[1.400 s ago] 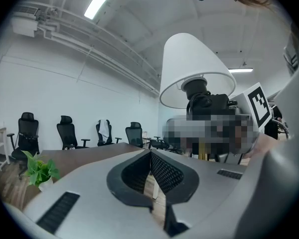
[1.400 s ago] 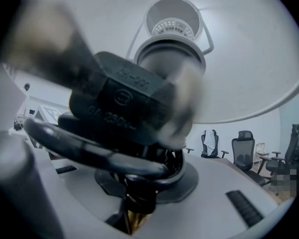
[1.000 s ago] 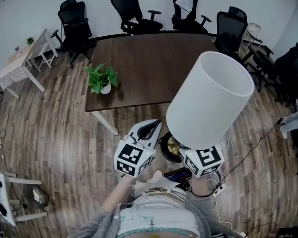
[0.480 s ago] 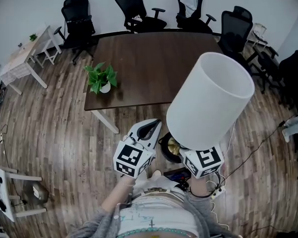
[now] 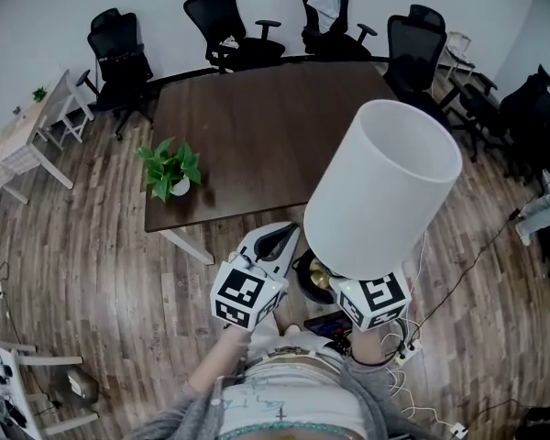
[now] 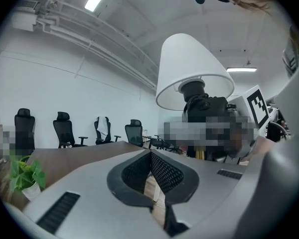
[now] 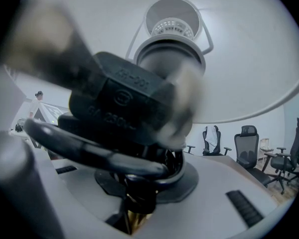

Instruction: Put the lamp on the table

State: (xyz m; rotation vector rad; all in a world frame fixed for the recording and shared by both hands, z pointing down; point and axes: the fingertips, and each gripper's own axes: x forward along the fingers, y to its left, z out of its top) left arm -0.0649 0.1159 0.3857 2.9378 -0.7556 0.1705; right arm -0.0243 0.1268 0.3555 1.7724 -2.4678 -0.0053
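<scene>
lamp: white-shaded, tapered, black-socketed, brass-stemmed (dark cable looped below), upright above right gripper, whose jaws pinch it; left gripper alongside, jaws pressed together, empty.

The left gripper and right gripper are shelled in pale grey, each topped by a black-and-white marker cube. Grey sleeves are worn.

Raised lettering on the black lamp socket, partly legible as "6A 250", round emblem above it, top line too blurred to read, coded black-and-white squares on two marker cubes, no letters.
</scene>
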